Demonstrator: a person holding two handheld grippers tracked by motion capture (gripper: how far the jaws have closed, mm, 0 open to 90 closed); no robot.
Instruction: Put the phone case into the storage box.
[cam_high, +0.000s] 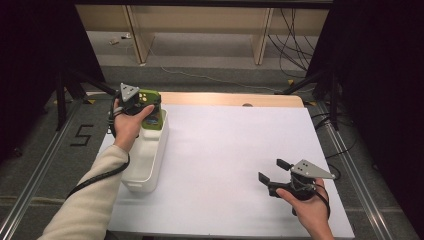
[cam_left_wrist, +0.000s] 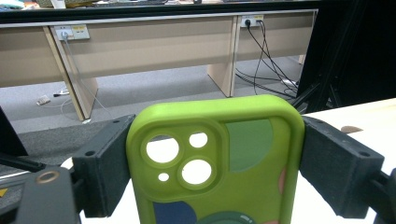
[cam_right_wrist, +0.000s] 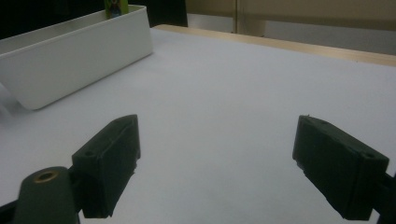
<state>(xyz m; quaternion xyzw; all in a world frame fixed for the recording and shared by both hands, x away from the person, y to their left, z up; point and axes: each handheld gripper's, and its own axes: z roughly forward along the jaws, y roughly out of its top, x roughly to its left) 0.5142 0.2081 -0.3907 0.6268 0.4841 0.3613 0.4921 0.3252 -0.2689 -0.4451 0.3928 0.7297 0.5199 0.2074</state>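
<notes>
A green phone case (cam_left_wrist: 219, 163) stands close before the left gripper view's camera, clamped at its two side edges between the black jaws of the left claw (cam_left_wrist: 212, 168); its lower end is cut off by the bottom of that view, so only the camera cut-outs and parts of some coloured shapes show. From the high view the case (cam_high: 150, 107) is small and partly covered by the person's left hand (cam_high: 127, 122), and it is held over the far end of a white bin (cam_high: 145, 160) that sits at the left edge of the white-covered bench (cam_high: 230, 165); whether it touches the bin cannot be told. In the right gripper view the bin (cam_right_wrist: 74, 56) appears at the upper left with a sliver of green above its rim. The right claw (cam_high: 272, 172), held by the right hand (cam_high: 310, 200) near the bench's right front, is released, its jaws spread wide over bare bench, well apart from the bin.
</notes>
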